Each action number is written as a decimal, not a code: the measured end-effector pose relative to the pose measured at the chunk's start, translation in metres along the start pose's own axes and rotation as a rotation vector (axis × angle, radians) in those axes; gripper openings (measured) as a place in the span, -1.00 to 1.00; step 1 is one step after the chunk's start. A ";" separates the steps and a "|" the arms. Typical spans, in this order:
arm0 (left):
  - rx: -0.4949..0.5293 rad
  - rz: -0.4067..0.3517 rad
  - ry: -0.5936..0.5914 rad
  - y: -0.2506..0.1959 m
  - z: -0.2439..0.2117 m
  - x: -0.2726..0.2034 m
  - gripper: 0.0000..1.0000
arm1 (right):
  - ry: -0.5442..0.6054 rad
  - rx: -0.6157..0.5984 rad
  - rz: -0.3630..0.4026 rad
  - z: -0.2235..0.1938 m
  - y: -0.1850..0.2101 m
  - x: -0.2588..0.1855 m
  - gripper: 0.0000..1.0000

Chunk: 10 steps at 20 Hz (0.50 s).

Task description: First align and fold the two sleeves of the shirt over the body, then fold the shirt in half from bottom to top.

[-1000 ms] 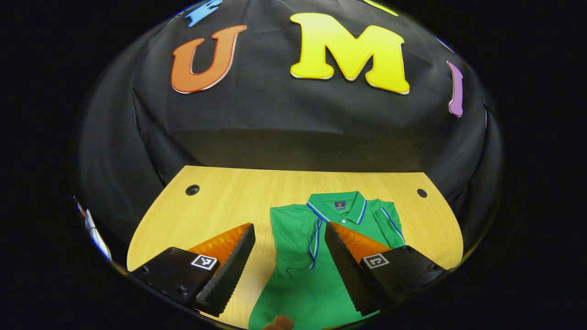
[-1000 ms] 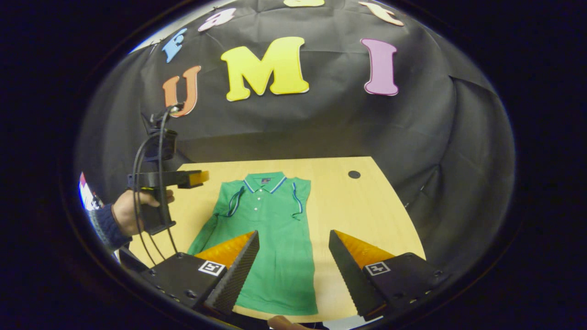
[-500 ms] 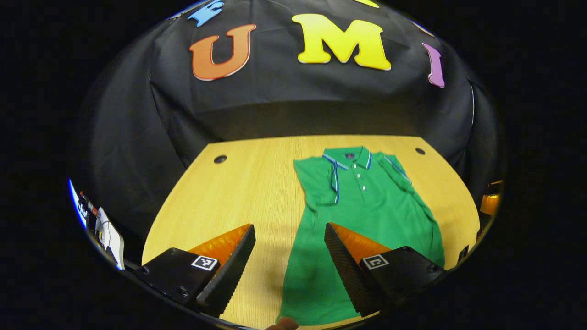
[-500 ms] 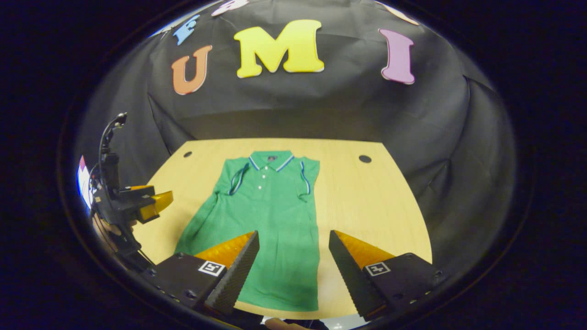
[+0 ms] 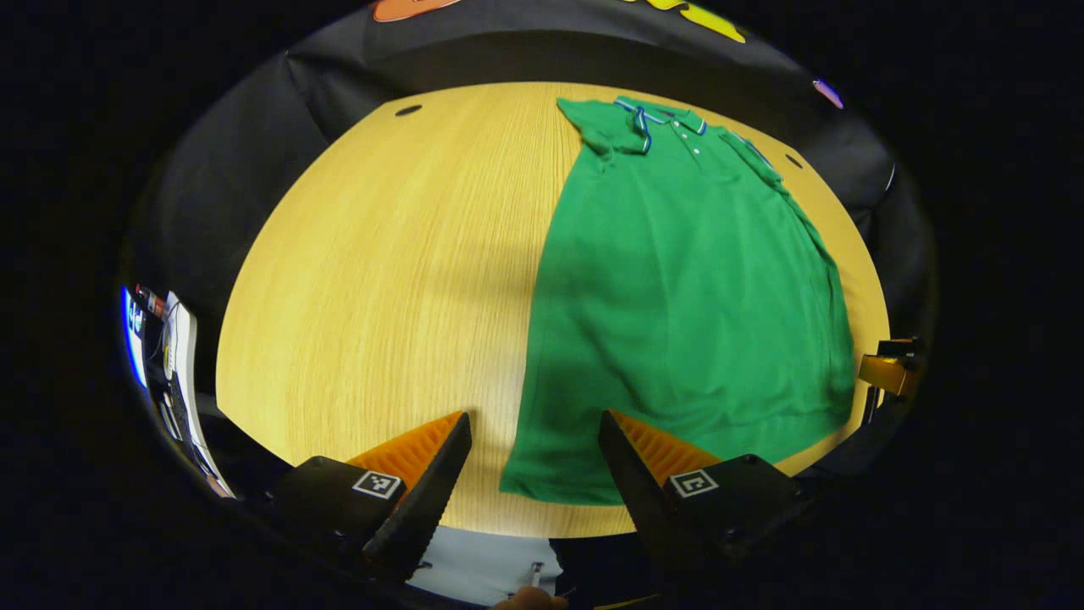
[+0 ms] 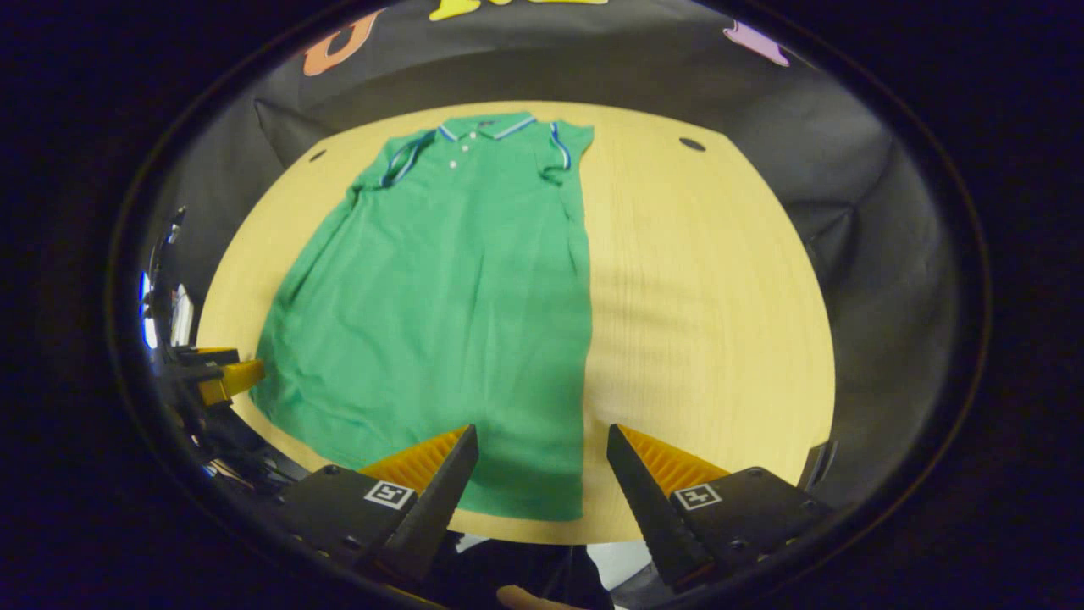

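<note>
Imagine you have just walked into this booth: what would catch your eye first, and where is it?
The bright green shirt stands out first, lying flat and lengthwise on the pale wooden table, collar at the far end and sleeves folded in. Next come the open left gripper and right gripper, each poised over a near hem corner.

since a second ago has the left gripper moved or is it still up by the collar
Yes. The left gripper has pulled back toward the near table edge: its open fingers now frame the bottom hem corner of the shirt, the collar far off.

We see a light wooden desk (image 5: 381,271) with a rounded edge and dark round holes (image 6: 692,144) near its far corners. Black cloth (image 6: 847,195) walls it in behind and at the sides.
</note>
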<state>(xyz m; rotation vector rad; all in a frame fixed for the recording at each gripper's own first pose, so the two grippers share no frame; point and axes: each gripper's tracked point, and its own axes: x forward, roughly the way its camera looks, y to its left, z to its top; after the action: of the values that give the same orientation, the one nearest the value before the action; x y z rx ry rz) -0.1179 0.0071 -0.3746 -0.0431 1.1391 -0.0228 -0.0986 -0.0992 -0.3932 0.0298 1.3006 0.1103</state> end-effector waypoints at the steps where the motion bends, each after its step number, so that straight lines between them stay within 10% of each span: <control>1: 0.003 -0.001 0.027 0.002 -0.007 -0.002 0.98 | 0.033 0.009 -0.015 -0.010 -0.004 0.005 0.91; 10: -0.004 -0.025 0.164 -0.008 -0.019 0.000 0.91 | 0.225 0.090 -0.004 -0.043 -0.001 0.022 0.88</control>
<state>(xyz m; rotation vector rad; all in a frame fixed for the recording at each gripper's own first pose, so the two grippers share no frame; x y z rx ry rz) -0.1349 -0.0016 -0.3826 -0.0595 1.3025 -0.0470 -0.1344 -0.0996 -0.4261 0.0938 1.5294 0.0526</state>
